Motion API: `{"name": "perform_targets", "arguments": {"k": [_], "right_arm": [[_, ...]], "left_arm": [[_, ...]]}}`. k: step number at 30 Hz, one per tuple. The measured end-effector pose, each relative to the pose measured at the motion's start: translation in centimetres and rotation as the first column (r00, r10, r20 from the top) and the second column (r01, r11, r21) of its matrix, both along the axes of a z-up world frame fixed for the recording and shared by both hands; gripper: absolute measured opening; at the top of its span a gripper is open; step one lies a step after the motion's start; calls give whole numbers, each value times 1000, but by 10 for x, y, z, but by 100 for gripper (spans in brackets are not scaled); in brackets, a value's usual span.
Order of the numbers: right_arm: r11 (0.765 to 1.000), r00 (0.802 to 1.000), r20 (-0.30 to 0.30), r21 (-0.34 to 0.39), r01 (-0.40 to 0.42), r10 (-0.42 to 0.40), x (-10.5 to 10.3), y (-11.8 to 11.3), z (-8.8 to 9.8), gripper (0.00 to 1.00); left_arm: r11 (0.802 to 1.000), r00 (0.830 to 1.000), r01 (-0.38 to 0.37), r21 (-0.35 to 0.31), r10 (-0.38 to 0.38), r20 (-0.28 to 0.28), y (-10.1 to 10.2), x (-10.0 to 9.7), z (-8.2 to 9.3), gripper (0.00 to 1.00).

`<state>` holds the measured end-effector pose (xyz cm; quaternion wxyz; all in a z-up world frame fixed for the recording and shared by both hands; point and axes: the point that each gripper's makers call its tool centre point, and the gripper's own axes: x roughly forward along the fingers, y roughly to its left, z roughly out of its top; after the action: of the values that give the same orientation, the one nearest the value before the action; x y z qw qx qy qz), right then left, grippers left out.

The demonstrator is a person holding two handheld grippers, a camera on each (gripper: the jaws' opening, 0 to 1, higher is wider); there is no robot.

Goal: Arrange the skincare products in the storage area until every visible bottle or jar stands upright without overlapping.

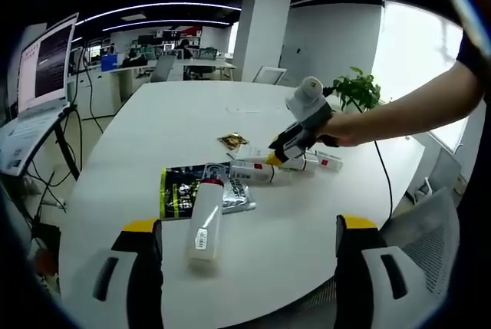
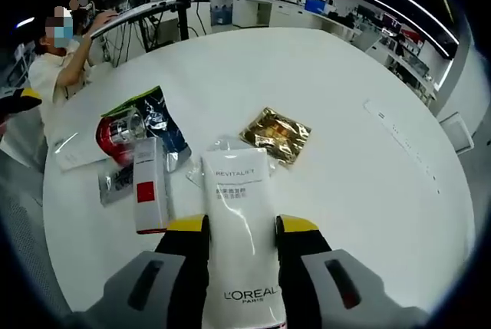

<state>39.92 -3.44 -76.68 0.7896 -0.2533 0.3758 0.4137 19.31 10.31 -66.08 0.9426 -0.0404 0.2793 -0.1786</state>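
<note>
On the round white table [image 1: 153,137], near its middle, a scatter of skincare items lying flat; none stands upright yet.

Item 1: white L'Oréal Revitalift tube [image 2: 242,229]. Lies lengthwise between the jaws of the right gripper [image 2: 242,228], whose yellow-tipped fingers press against both its sides; gripper closed on it. Judged a soft plastic squeeze tube: light, smooth-skinned, liable to dent or slide if pinched hard. Best held across the firmer lower body, as now, then tipped to stand on its cap, which I cannot see from the right gripper view.

Item 2: white box with red square label [image 2: 149,185]. Lies just beside the tube. Judged stiff card, light, with flat faces giving good purchase across its narrow sides.

Item 3: white bottle [image 1: 204,225]. Lies on its side, its upper end overlapping a dark printed sachet [image 1: 188,189]. Judged rigid, rounded, apt to roll; take it across the mid-body.

Item 4: gold foil sachet [image 2: 278,135]. Lies apart from the rest; limp and crinkly.

Item 5: red, silver and blue foil packets [image 2: 138,133]. Overlapping one another beside the box.

Left gripper [image 1: 249,246]: jaws spread wide, holding nothing, hovering short of the white bottle.
</note>
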Motion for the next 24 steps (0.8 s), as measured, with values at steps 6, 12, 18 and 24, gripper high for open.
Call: {"name": "perform_targets", "arguments": {"k": [6, 12, 18, 24], "right_arm": [[1000, 1000, 7, 30, -3, 3, 2, 1, 0, 34], [999, 999, 17, 47, -28, 27, 2, 2, 1, 32], [998, 998, 46, 42, -46, 44, 1, 4, 3, 31], [996, 997, 78, 90, -21, 14, 1, 1, 15, 31]], "left_arm": [[1000, 1000, -8, 4, 8, -7, 2, 0, -1, 88], [1000, 1000, -23, -8, 23, -16, 5, 1, -2, 87], [1000, 1000, -26, 2, 26, -17, 7, 2, -2, 87], [1000, 1000, -26, 4, 26, -16, 6, 2, -2, 87]]}}
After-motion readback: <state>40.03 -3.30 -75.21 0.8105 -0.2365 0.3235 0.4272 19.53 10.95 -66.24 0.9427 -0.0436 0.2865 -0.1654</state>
